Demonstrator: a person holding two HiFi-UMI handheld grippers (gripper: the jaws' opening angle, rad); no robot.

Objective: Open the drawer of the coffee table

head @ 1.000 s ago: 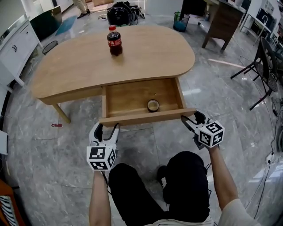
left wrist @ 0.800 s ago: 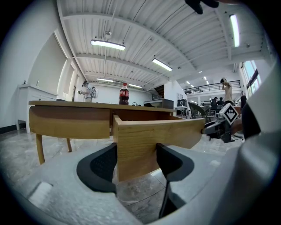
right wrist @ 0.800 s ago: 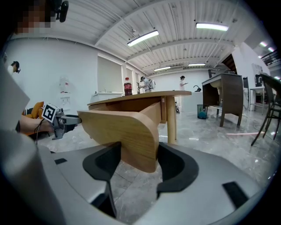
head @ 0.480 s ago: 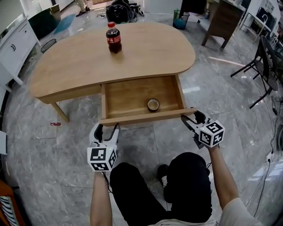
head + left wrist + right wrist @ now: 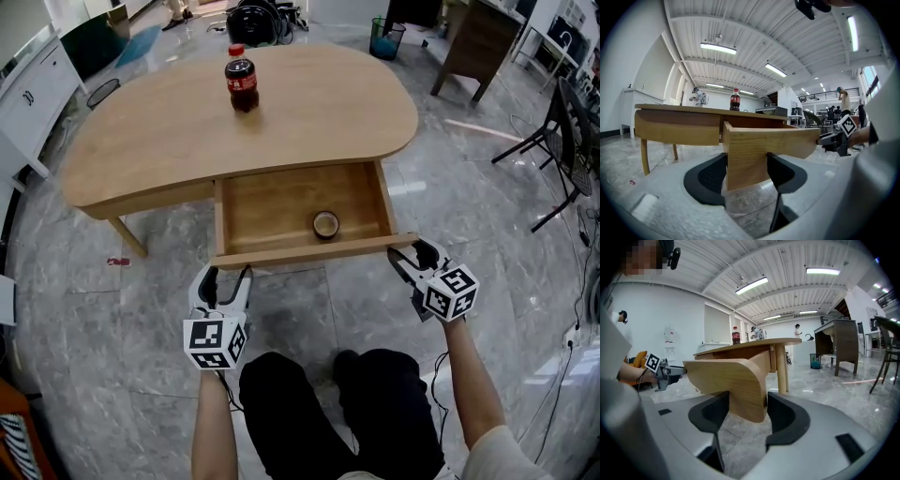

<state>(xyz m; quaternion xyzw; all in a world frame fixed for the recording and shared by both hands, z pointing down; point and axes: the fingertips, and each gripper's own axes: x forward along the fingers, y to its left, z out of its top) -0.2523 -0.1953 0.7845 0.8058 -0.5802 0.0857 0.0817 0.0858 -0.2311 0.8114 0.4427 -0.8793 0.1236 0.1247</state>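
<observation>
The kidney-shaped wooden coffee table (image 5: 159, 150) has its drawer (image 5: 272, 202) pulled well out, with a small round tin (image 5: 325, 224) inside. My left gripper (image 5: 225, 275) sits open just in front of the left end of the drawer front (image 5: 309, 249). In the left gripper view that end (image 5: 745, 154) shows between the pads of the left gripper (image 5: 746, 171). My right gripper (image 5: 410, 255) is open at the front's right corner. The rounded corner (image 5: 740, 380) fills the gap of the right gripper (image 5: 746, 411). Whether the jaws touch the wood I cannot tell.
A cola bottle (image 5: 241, 82) stands on the tabletop at the back. A white cabinet (image 5: 33, 89) is at the left, a dark desk (image 5: 473, 42) and a green bin (image 5: 383, 42) at the back right, chair legs (image 5: 562, 122) at the right. The person's knees are below the grippers.
Both grippers have eased back a little toward the person. The drawer stays pulled out as before.
</observation>
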